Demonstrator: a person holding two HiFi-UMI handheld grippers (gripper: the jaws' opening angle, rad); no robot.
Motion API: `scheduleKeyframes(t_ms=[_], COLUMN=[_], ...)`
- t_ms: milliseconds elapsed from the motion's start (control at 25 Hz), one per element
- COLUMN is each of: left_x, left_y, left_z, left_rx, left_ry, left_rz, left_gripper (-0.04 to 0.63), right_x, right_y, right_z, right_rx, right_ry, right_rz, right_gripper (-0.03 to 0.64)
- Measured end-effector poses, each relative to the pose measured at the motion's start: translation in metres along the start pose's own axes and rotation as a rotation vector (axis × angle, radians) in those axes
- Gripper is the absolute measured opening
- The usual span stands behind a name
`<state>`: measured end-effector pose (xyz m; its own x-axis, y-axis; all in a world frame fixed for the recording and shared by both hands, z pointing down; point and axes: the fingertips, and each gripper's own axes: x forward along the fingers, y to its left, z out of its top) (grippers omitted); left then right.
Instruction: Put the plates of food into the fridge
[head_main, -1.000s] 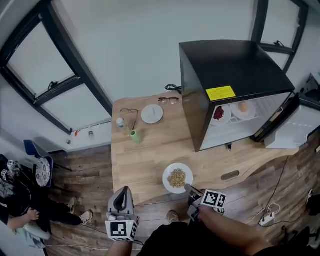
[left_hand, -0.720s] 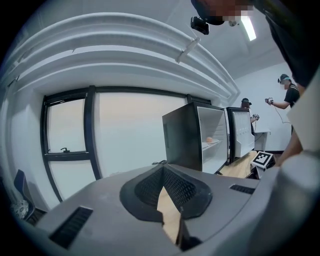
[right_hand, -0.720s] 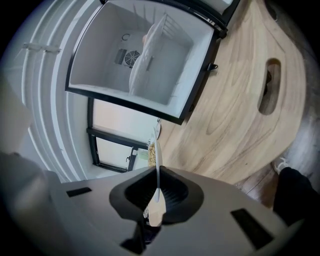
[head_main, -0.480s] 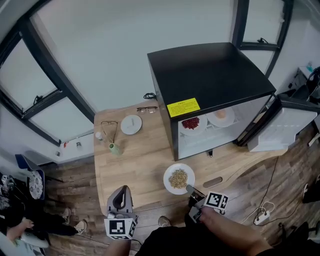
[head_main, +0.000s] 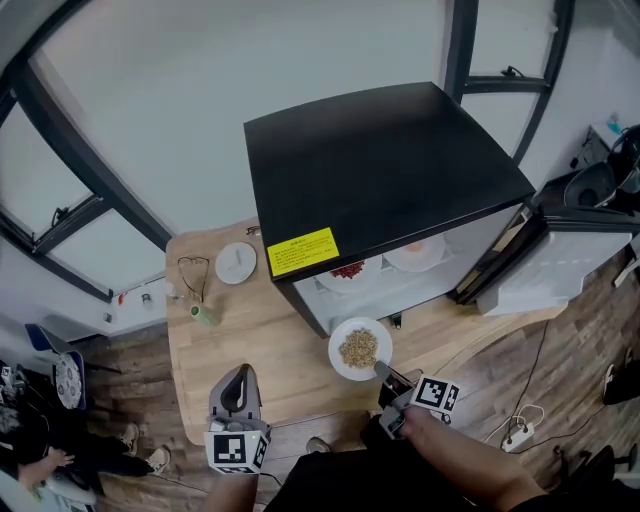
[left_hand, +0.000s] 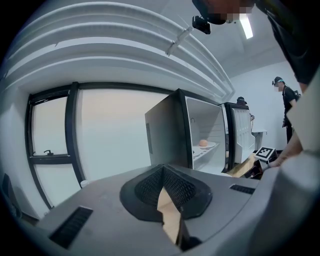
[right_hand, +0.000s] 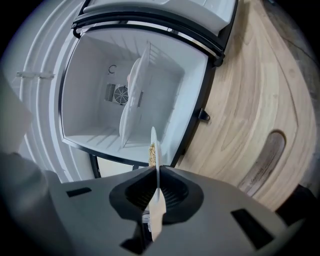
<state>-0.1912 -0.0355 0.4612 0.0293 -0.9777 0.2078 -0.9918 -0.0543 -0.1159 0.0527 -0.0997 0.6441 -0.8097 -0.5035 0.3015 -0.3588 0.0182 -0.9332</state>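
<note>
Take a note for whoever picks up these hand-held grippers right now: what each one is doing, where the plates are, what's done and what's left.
Right hand-held gripper: shut on the rim of the plate of grains, held over the table just in front of the open fridge.
Left hand-held gripper: shut, empty, near the table's front edge.
Done: plate of red food and plate with something orange sit on the fridge shelf.
Left: set the plate of grains inside. The white plate beside the glasses looks empty, so it probably stays.
</note>
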Motion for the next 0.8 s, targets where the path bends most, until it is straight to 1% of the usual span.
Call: scheduleKeyframes(t_ms=[160, 320, 600, 800], left_x=[0.020, 0.035, 0.053, 0.060], left_y=[-0.008, -0.016, -0.019, -0.021], left_z=[0.011, 0.012, 0.011, 0.005], left_rx=[0.002, -0.005, -0.023, -0.044], left_ry=[-0.009, -0.004, -0.001, 0.013], left_rz=[0.020, 0.040, 0.100, 0.125], left_gripper=[0.003, 0.003, 0.003, 0.003], right_x=[0.005, 0.013, 0.031, 0.047], right_y=[-0.008, -0.013, -0.017, -0.023], right_z=[0.032, 0.057, 0.082, 0.089], right_rx=[-0.012, -0.032, -0.081, -0.101], right_ry=[0.003, 0.010, 0.069, 0.112], right_rz=[-0.008, -0.017, -0.022, -0.051], right_gripper=[0.032, 0.032, 0.032, 0.032])
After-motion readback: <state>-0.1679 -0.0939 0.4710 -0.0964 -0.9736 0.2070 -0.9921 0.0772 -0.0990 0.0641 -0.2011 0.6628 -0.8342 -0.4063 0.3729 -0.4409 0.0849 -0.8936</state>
